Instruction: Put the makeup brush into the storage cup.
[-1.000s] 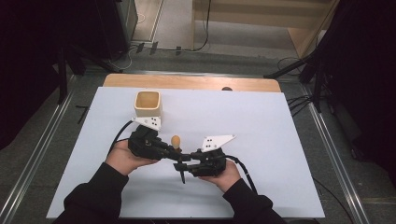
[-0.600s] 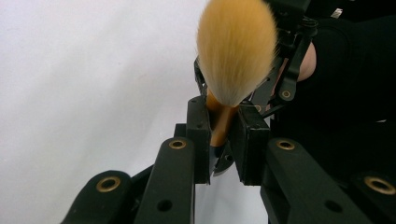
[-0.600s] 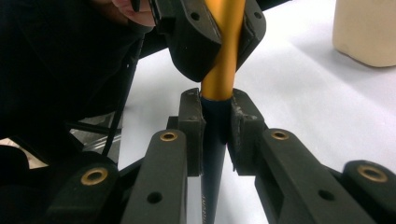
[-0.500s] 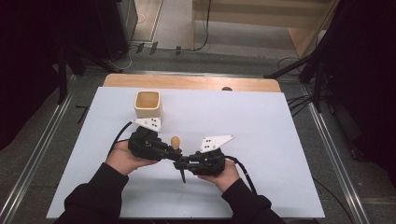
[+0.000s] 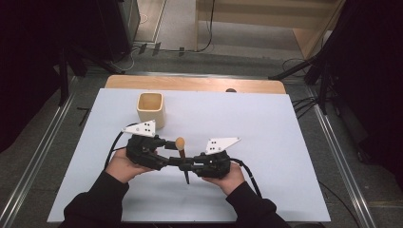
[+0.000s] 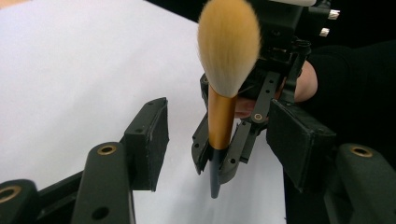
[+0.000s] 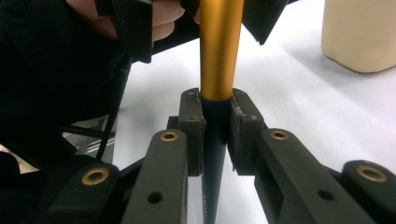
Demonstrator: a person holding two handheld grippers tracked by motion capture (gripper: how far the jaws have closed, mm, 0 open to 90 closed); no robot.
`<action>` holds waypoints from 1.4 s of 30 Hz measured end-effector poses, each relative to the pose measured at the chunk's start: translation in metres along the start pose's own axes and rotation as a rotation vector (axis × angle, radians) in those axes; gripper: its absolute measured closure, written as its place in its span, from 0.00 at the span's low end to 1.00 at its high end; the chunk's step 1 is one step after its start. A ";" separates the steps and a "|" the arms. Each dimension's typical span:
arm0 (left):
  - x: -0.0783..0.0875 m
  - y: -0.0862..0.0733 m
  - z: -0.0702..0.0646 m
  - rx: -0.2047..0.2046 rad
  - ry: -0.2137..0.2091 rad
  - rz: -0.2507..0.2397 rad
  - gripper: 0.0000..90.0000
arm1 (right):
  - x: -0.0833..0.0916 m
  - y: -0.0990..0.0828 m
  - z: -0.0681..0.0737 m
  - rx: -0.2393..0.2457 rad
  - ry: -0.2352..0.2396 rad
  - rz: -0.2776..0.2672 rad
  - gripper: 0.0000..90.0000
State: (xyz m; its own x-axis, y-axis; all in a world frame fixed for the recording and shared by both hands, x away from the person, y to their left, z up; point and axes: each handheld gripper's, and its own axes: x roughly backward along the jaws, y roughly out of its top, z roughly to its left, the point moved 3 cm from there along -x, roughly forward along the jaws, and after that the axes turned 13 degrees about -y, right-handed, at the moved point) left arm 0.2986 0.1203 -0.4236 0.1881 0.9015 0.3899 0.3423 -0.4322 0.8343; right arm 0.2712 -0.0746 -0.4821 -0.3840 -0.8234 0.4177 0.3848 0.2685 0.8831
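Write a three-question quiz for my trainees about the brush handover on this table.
1. True or false: the right gripper is clamped on the brush.
2. The left gripper has its jaws: A open, B shut on the brush.
3. What stands on the white table beyond the left gripper?

Key: 1 true, it grips the dark handle just below the gold ferrule. 2 A, the jaws have just been opening, with the brush between them untouched. 3 a beige cup.

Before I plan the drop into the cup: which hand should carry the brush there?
Right, probably. The right gripper is clamped on the brush handle, while the left gripper has just been opening, its pads clear of it. The cup stands beyond the left gripper.
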 end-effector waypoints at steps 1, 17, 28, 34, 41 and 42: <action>0.000 -0.001 -0.001 -0.009 0.004 -0.004 0.44 | 0.000 0.000 0.000 0.001 0.002 -0.002 0.87; -0.007 -0.008 -0.005 0.031 0.021 -0.093 0.64 | -0.001 0.001 0.004 0.005 0.012 -0.028 0.87; -0.012 -0.009 -0.006 0.027 0.034 -0.084 0.85 | -0.002 0.000 0.004 -0.003 0.013 -0.029 0.87; -0.011 -0.009 -0.005 0.029 0.031 -0.081 0.87 | -0.002 0.000 0.004 -0.002 0.011 -0.028 0.87; -0.011 -0.006 -0.006 0.028 0.037 -0.055 0.88 | -0.002 0.001 0.004 0.007 0.016 -0.029 0.80; -0.010 -0.006 -0.006 0.031 0.033 -0.056 0.88 | -0.002 0.002 0.004 0.005 0.017 -0.031 0.76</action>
State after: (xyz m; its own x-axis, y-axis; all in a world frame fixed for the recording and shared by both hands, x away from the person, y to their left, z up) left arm 0.2890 0.1144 -0.4300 0.1372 0.9244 0.3560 0.3803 -0.3810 0.8427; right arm 0.2691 -0.0708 -0.4805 -0.3810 -0.8398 0.3867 0.3688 0.2455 0.8965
